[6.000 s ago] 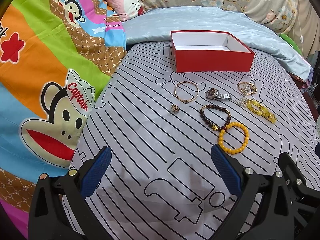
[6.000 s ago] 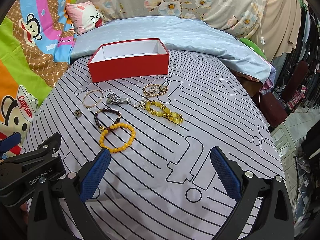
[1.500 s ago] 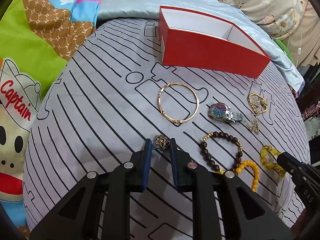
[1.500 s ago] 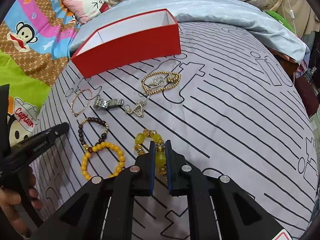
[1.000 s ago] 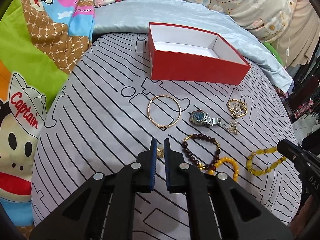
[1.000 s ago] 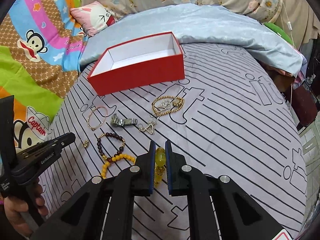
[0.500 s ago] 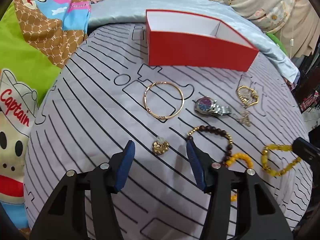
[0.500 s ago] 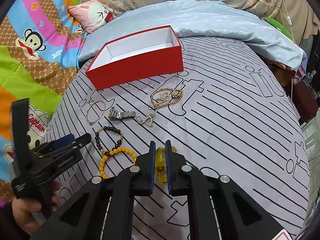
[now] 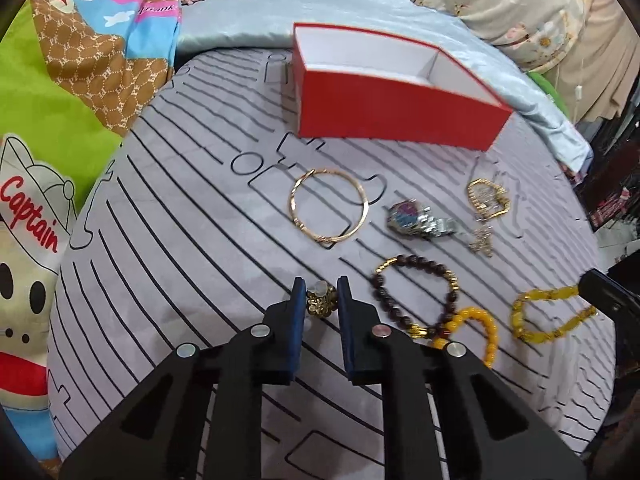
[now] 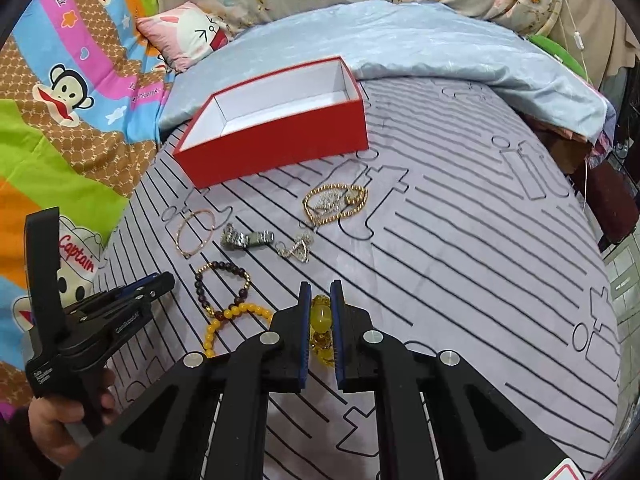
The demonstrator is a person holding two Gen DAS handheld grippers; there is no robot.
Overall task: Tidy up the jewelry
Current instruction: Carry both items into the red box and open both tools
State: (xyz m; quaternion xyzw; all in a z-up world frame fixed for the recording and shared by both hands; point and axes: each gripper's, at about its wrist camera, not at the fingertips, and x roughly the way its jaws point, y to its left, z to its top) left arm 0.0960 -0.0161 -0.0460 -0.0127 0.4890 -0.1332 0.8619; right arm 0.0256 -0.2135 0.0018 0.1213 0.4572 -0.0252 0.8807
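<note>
My left gripper (image 9: 320,300) is down on the striped grey bedspread and its jaws are closing. A small gold flower ornament (image 9: 320,303) sits between the blue pads, which touch it on both sides. My right gripper (image 10: 320,304) is shut on a translucent yellow bead bracelet (image 10: 322,320), which hangs from its tip in the left wrist view (image 9: 552,312). The open red box (image 9: 400,116) with a white inside stands empty at the far side (image 10: 280,148).
On the bedspread lie a gold bangle (image 9: 328,210), a silver watch (image 9: 420,222), a dark bead bracelet (image 9: 416,296), an orange bead bracelet (image 9: 480,332), a gold bead chain (image 9: 488,198) and a silver pendant (image 9: 482,240). A cartoon blanket (image 9: 60,120) lies left; the bed edge drops off right.
The left jaws, wide apart half a second ago, have drawn together around the gold flower ornament. The right gripper keeps the yellow bracelet and has stayed put.
</note>
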